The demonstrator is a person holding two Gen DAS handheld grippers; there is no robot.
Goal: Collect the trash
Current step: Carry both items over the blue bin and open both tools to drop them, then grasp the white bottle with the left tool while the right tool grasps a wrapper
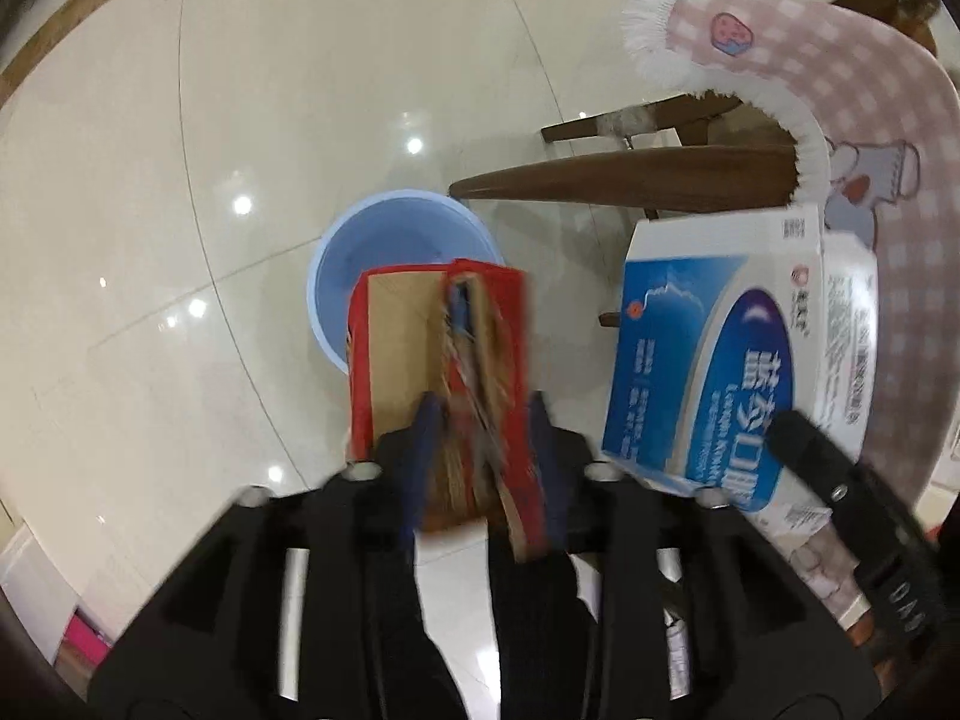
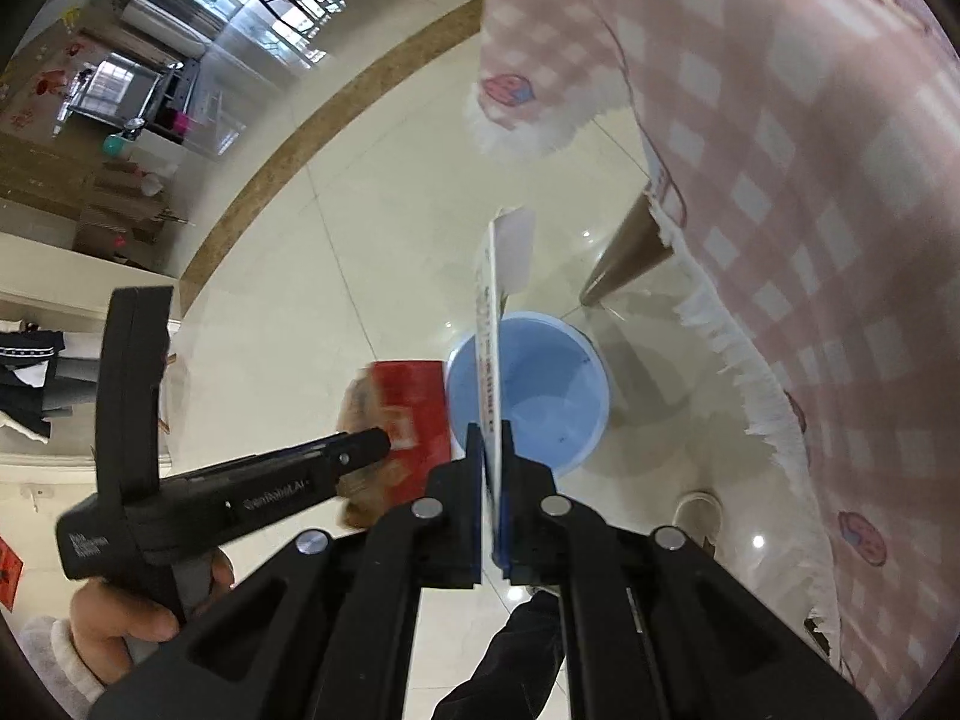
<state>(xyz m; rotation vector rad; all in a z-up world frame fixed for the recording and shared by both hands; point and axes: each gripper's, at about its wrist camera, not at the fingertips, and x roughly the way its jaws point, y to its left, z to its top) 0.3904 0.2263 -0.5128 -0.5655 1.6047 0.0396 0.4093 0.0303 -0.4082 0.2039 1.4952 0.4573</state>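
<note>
The tiled floor (image 1: 252, 120) is glossy cream with thin grout lines and bright light reflections. A table covered by a pink checked tablecloth (image 2: 810, 192) with a white fringe occupies the right side of both views. A brown wooden table leg (image 1: 630, 180) shows beneath the cloth in the left wrist view.

A round light-blue bin (image 2: 540, 396) stands on the floor near the table leg. It is open at the top, and its interior is visible in the right wrist view.

The blue-and-white carton (image 1: 714, 360) is flattened and carries printed lettering on its broad face. In the right wrist view it appears edge-on, rising upright from the right gripper (image 2: 493, 468), directly in front of the bin opening. The right gripper's jaws are closed narrowly on the carton's lower edge, with a blue pad on each side pressing against it.

The red carton (image 1: 438, 372) has a brown cardboard inner face and is partly flattened. It is blurred in both views. The left gripper (image 1: 486, 438) holds it between both blue pads, with the jaws closed to the carton's thickness. In the left wrist view the red carton overlaps the near rim of the bin. In the right wrist view it lies just left of the bin, beside the blue-and-white carton.

The left hand (image 2: 120, 618) grips the handle of the left gripper at the lower left of the right wrist view.
</note>
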